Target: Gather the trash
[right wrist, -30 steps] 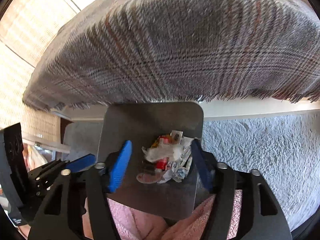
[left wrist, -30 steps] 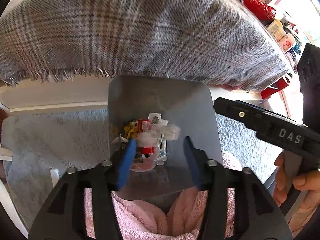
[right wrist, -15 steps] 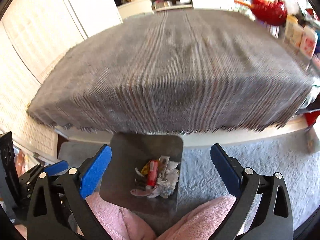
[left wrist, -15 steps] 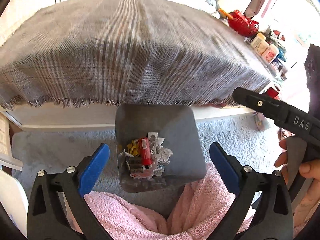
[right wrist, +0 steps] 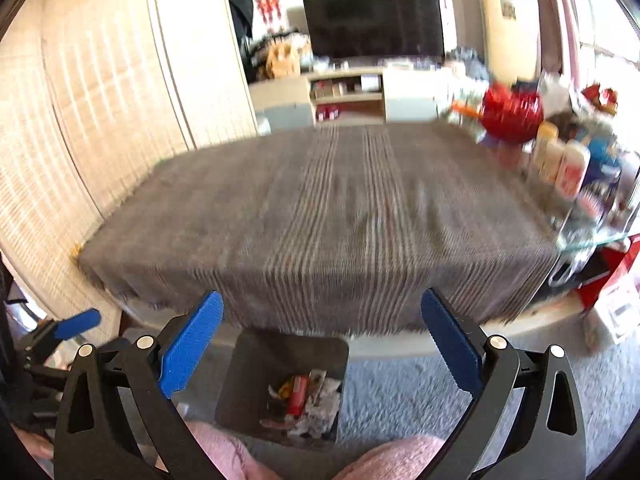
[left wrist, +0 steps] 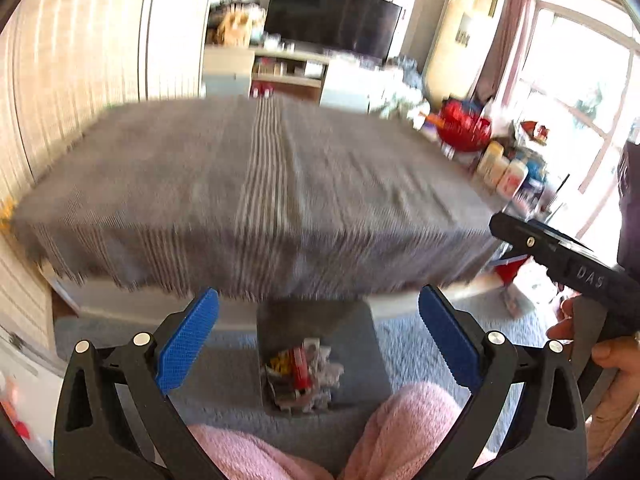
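A dark grey bin (left wrist: 352, 332) stands on the carpet below the table edge, with a heap of trash (left wrist: 302, 372) in it: crumpled white paper, a red wrapper, yellow bits. It also shows in the right wrist view (right wrist: 248, 380), with the trash (right wrist: 308, 400) inside. My left gripper (left wrist: 318, 340) is open and empty, high above the bin. My right gripper (right wrist: 320, 344) is open and empty, also above the bin; its body shows in the left wrist view (left wrist: 568, 264).
A table under a grey plaid cloth (left wrist: 260, 192) fills the middle. A red bowl (right wrist: 510, 114) and bottles (right wrist: 564, 164) stand at its right edge. Pink-clad knees (left wrist: 400, 420) sit below. A TV (right wrist: 374, 24) and cabinet stand behind. Grey carpet (right wrist: 420, 392) lies around the bin.
Both grippers have opened wide and lifted up and back from the bin. The view now takes in the whole tabletop and the room behind.
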Tool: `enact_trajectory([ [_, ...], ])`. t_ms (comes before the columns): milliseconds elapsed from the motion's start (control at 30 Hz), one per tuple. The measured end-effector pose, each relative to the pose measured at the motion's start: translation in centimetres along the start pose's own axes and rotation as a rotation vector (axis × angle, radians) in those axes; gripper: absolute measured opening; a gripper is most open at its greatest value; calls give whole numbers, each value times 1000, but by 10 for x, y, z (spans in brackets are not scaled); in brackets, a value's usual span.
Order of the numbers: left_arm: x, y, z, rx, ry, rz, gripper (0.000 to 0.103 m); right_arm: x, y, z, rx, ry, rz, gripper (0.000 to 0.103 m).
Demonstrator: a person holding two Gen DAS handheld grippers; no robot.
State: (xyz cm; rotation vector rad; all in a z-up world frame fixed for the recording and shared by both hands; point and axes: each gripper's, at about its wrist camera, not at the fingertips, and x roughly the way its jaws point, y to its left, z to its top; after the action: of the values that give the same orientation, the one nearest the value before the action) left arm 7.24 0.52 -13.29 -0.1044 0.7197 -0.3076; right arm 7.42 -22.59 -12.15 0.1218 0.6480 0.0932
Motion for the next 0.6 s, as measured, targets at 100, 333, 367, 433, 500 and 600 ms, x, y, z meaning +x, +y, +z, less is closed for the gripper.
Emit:
enact_trajectory([
  [100, -25, -7, 14, 14, -67, -2, 95, -21, 3, 10, -17, -58, -12, 100],
  [333, -75, -23, 43, 77, -198, 5, 95, -74, 11, 40, -58, -209, -13, 100],
  [367, -85, -27, 48, 98, -230, 17, 95, -81, 12, 44, -61, -228, -13, 100],
  [433, -99, -32, 56, 116, -274, 30, 95, -96, 15, 52, -80, -266, -11, 100],
  [500, -115, -35, 64, 117, -322, 33, 95, -108, 19, 58, -99, -304, -19, 100],
  [600, -133, -38, 70, 104, -384, 36, 95, -124, 23, 62, -104, -358, -21, 100],
])
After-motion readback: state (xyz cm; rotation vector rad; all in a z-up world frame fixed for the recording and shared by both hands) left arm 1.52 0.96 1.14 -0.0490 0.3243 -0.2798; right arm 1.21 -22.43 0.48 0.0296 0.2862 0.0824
